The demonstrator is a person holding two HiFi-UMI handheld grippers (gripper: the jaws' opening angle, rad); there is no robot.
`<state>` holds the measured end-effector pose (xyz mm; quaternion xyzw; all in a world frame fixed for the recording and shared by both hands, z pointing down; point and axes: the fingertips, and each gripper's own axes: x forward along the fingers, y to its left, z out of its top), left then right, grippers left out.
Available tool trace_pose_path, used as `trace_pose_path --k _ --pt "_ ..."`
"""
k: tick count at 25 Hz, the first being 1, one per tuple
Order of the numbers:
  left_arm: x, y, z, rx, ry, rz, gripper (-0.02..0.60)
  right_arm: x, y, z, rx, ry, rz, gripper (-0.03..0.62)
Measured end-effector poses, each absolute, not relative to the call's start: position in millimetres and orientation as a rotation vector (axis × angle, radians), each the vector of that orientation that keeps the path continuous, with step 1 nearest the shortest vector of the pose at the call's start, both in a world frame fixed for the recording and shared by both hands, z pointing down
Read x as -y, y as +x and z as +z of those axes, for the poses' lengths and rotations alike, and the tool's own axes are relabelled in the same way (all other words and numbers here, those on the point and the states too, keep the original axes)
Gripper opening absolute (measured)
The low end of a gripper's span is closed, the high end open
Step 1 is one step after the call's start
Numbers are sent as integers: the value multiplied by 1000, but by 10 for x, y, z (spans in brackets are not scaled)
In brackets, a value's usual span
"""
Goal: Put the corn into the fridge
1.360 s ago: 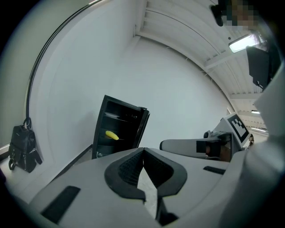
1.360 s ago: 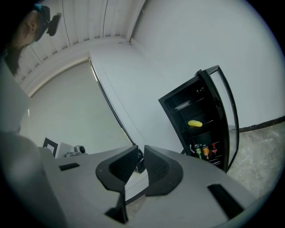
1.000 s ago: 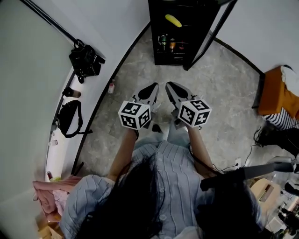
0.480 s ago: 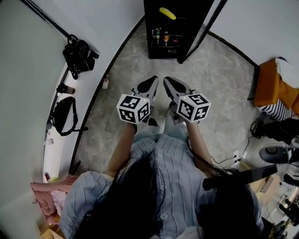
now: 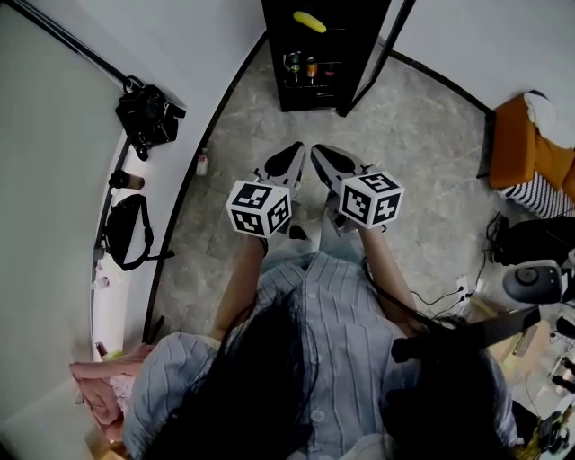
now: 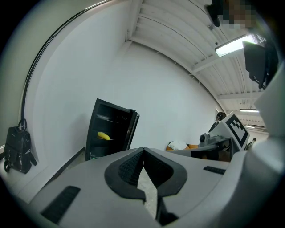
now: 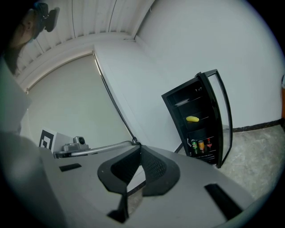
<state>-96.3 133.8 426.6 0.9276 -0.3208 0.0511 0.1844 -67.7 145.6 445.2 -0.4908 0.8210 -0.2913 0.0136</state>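
Head view and the two gripper views of a person standing on a grey stone floor, facing an open fridge. Corn, a yellow cob, lies on an upper shelf inside the black fridge, well apart from both tongs. The fridge door stands swung out to the right. A row of small bottles stands on a lower shelf beneath the corn.

Left tongs and right tongs are held side by side in front of the person's body, tips pointing toward the fridge and near each other. Marker cubes sit at the rear of each.

In the left gripper view, the left tongs show the two dark pads meeting at the tip with nothing between them; the corn appears beyond, inside the fridge. In the right gripper view, the right tongs are likewise fully closed and empty, with the corn on its shelf, the bottles below it, and the glass door open at the right.

A black bag lies near the white wall at left, and an orange seat stands at right.
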Motion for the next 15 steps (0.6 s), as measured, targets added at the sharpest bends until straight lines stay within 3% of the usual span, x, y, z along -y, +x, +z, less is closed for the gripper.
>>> trace_pose_path --k 15 --pt "-1153 -1301 4291 1007 2574 133 9 -1200 -987 4567 -2620 -1453 -948 20"
